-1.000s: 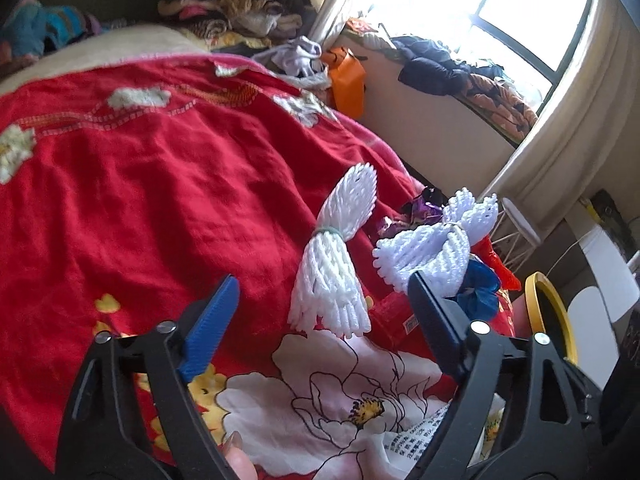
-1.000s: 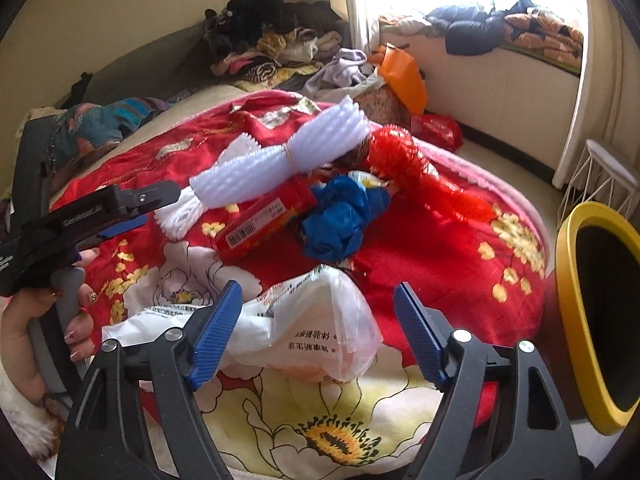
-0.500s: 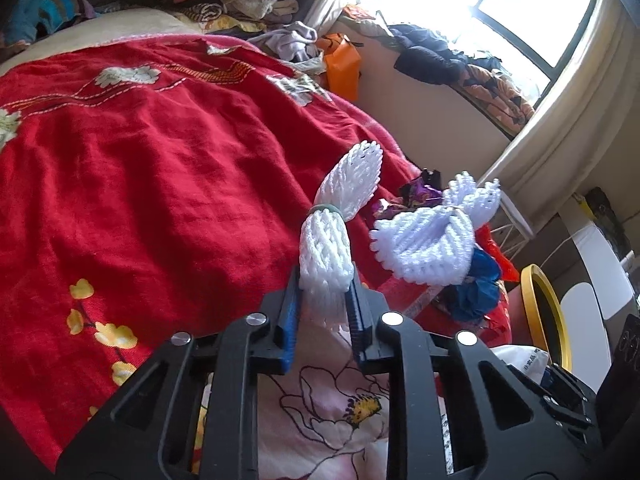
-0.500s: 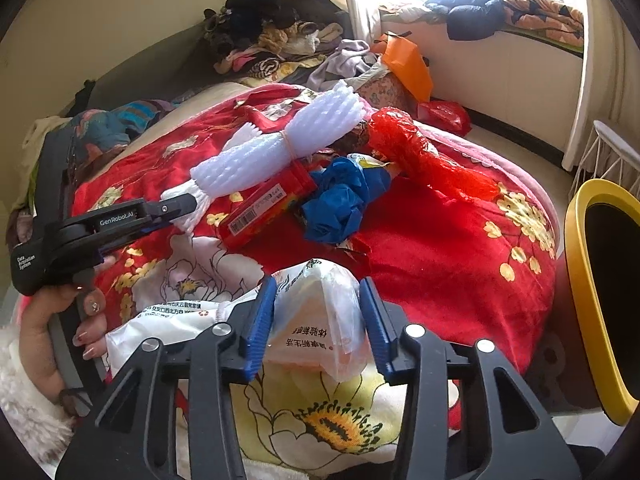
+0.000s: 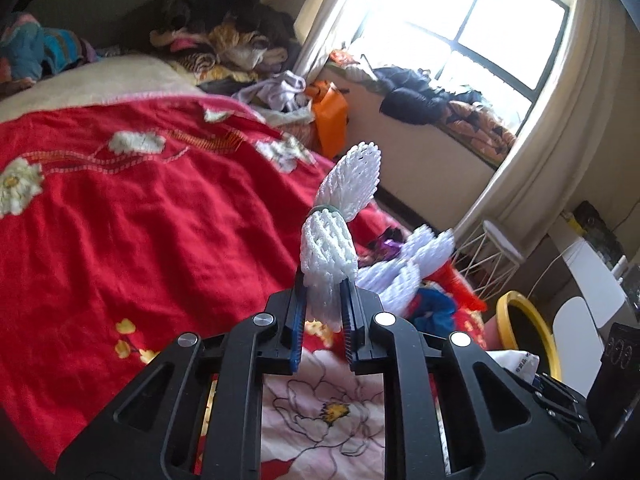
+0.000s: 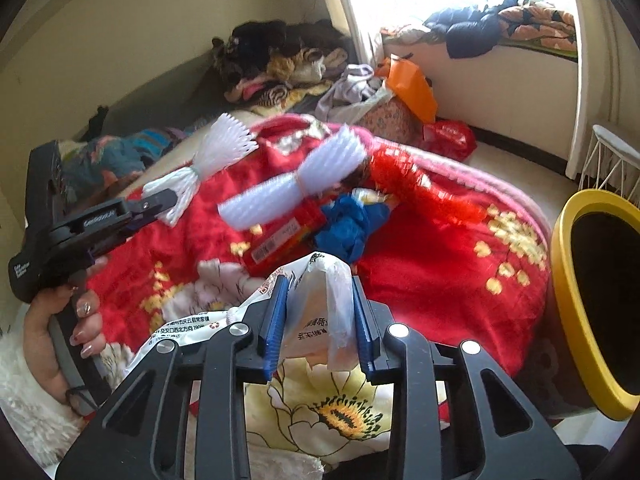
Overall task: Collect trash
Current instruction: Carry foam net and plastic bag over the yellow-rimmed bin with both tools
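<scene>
My left gripper [image 5: 322, 312] is shut on a white foam net bundle [image 5: 334, 232] tied at its middle and holds it lifted above the red bedspread [image 5: 140, 220]; it also shows in the right wrist view [image 6: 200, 164]. My right gripper [image 6: 318, 316] is shut on a white printed plastic bag [image 6: 320, 308] and lifts it. A second white foam net bundle [image 6: 296, 184], a red packet [image 6: 280, 240], a blue crumpled bag [image 6: 352, 224] and a red mesh net [image 6: 420, 188] lie on the bed. A black bin with a yellow rim [image 6: 576, 312] stands at the right of the bed.
Clothes are piled at the head of the bed [image 5: 224, 36]. An orange bag [image 5: 330, 116] and a red bag [image 6: 448, 140] sit near the window ledge. A white wire stool [image 5: 496, 248] stands by the curtain. The yellow rim of the bin [image 5: 520, 320] shows beside the bed.
Both grippers closed, the left on the foam net bundle and the right on the plastic bag, and both have lifted their items off the bedspread.
</scene>
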Tool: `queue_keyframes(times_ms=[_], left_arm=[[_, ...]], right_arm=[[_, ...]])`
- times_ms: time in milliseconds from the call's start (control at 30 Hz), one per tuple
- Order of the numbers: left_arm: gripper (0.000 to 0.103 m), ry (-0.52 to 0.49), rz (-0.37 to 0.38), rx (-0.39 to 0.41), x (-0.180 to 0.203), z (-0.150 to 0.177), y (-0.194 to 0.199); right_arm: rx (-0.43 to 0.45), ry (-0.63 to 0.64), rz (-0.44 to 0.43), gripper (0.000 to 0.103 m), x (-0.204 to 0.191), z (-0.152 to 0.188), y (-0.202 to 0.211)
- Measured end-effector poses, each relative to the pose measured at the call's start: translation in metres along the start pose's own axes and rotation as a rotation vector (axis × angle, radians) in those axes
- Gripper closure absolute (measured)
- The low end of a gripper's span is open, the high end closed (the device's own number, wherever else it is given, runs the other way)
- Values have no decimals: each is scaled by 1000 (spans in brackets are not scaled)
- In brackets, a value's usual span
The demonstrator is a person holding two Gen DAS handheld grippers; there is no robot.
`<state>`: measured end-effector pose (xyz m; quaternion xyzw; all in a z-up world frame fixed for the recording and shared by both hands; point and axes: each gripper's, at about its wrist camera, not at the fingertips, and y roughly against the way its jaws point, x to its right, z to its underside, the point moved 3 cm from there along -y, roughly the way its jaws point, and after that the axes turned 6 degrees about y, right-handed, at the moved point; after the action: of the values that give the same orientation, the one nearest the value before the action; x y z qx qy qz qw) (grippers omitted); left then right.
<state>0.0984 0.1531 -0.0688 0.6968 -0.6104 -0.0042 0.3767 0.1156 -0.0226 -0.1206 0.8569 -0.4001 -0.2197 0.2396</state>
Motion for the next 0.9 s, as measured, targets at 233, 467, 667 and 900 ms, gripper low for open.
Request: queue_keyframes(times_ms=[233,467,667,900], left_arm=[[92,-46,76,11,33,-4,13],[92,-105,133,-14,65,5,13],[92,-154,167,-37,87,17,11],[92,-196,205,-61,109,28,10]], right_arm=[[82,-40,42,74,19,-13,24],[142,-110,106,74,49,-16,44],[195,-156,171,74,74,-17,65],[255,-219,257,74,101,-8,90]])
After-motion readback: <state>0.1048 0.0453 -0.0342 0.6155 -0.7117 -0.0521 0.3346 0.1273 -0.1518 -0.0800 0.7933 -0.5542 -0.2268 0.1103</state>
